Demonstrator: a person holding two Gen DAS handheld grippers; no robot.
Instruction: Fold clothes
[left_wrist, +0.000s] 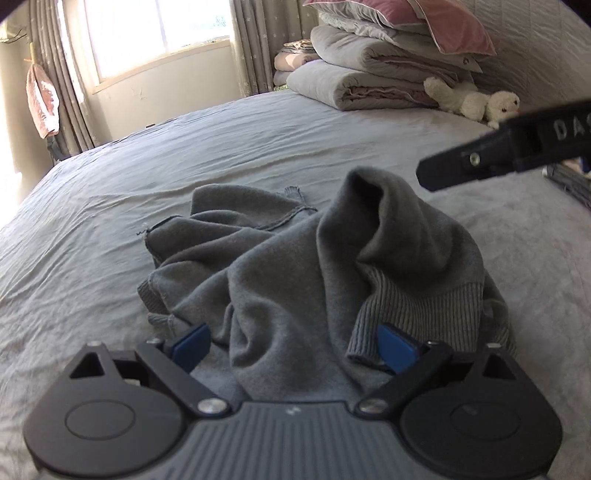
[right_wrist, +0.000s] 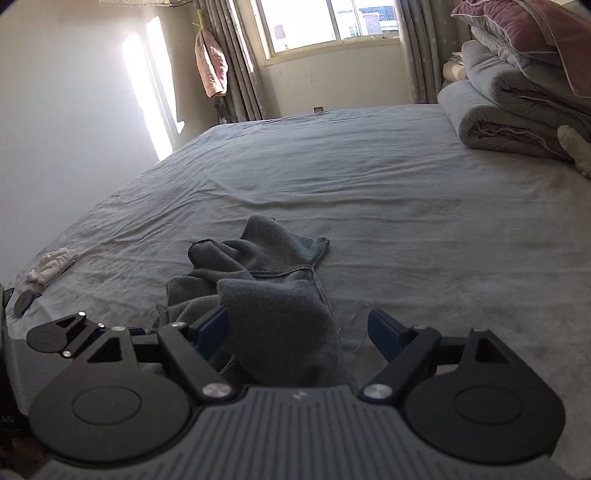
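So the gray sweater (left_wrist: 295, 266) is lying in a crumpled heap on the bed (left_wrist: 110, 206), ribbed cuff facing the left tool (left_wrist: 291, 345). Both tools are sitting wide apart with fabric bunched between the blue pads, nothing clamped. The right tool (right_wrist: 299, 332) is hovering over the heap too. Folded quilts (left_wrist: 369, 74) and a plush toy (left_wrist: 476, 103) are sitting at the far end.

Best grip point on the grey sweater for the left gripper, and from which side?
Probably the ribbed hem of the sweater. It lies at the near edge of the crumpled heap, folded into a thick raised band right beside the left gripper's right blue finger. Come in low from the near side with fingers wide, then pinch the band.
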